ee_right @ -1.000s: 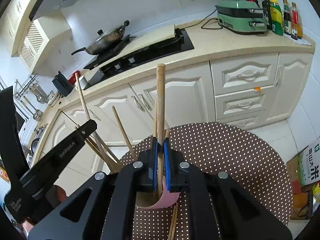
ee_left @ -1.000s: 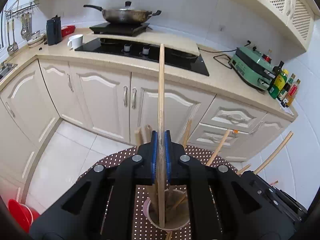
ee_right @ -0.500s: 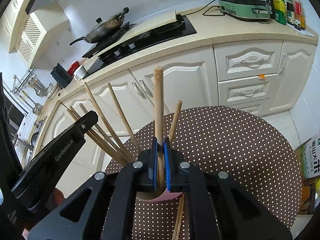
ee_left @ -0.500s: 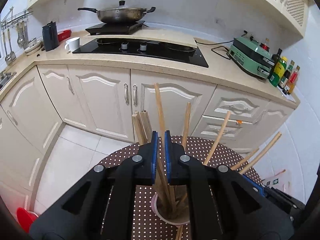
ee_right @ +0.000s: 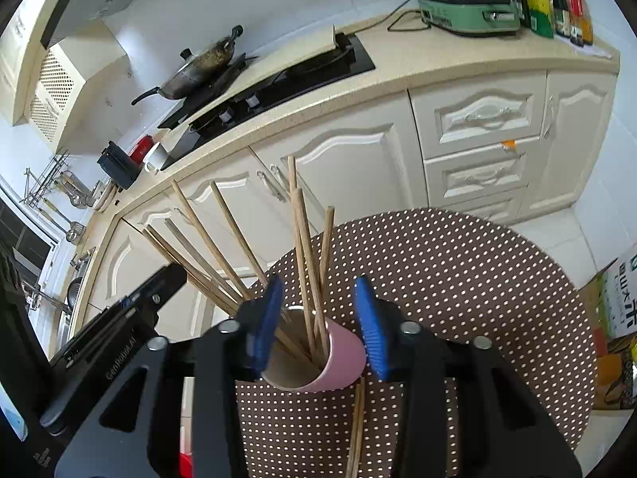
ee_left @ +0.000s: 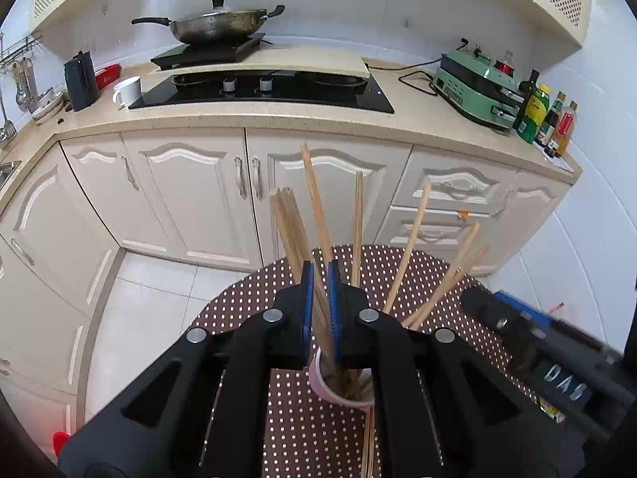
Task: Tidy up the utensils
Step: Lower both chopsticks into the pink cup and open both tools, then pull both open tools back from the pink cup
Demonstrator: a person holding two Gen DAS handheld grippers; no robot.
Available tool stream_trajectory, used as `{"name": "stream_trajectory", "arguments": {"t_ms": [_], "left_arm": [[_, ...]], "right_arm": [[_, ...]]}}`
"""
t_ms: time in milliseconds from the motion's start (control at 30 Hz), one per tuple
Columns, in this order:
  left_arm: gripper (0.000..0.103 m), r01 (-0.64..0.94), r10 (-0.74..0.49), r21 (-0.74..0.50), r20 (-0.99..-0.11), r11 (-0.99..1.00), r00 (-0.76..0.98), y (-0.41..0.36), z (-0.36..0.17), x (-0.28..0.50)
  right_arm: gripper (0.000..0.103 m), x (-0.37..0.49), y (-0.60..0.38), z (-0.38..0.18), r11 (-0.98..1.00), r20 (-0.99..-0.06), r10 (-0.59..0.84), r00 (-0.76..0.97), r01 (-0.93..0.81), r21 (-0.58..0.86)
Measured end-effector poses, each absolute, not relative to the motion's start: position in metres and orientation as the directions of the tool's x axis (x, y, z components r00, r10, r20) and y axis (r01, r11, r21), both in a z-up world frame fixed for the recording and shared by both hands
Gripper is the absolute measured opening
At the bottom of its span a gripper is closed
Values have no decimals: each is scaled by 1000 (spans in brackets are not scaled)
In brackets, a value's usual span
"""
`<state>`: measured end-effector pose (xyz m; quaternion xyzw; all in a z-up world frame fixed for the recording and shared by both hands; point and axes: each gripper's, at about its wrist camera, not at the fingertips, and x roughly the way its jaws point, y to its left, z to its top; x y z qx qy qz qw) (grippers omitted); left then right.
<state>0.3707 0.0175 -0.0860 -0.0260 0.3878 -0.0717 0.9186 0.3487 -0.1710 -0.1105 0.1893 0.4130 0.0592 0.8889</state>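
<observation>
Cup: our pink cup [ee_right: 338, 358] stands on the dotted table [ee_right: 458, 279], bristling with chopsticks [ee_right: 306, 263] fanned in every direction.
Right gripper [ee_right: 318, 322]: its jaws have just been opening; they straddle the cup rim, pressing on nothing.
Left gripper [ee_left: 320, 302]: nearly clenched, a stick standing in the narrow gap (whether the pads press it, we cannot tell).
Leftovers: loose chopsticks [ee_right: 356, 430] lie on the table just beside the cup.
Doing it well: we should lift straight up, clear of the leaning sticks, so nothing tips the cup, then fetch the loose ones.
</observation>
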Motion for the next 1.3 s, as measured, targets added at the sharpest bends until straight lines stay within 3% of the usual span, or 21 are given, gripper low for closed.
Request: {"name": "stream_trajectory", "arguments": {"t_ms": [533,667,767,900,1300], "left_arm": [[8,101,-132,-86,-740,991,660,28,-78,335],[8,100,-123,-75,-741,992,661,29,-75,325],[18,101,-115,-64,-745,993,657,28,-73,317],[54,104,-118,-63,-721,993,683,29,-66,303],[58,128,-109,-24,-690,992,715,27,-48,270]], "right_arm": [[75,308,-171,-92,963,-711,205,672,-10,268],[78,298,-171,-87,968,-707,196,680,-19,251],[82,291,-172,-83,969,-704,194,684,-22,246],[88,279,-174,-79,973,-695,182,696,-26,228],[94,254,-174,-64,977,-667,174,724,-42,209]]}}
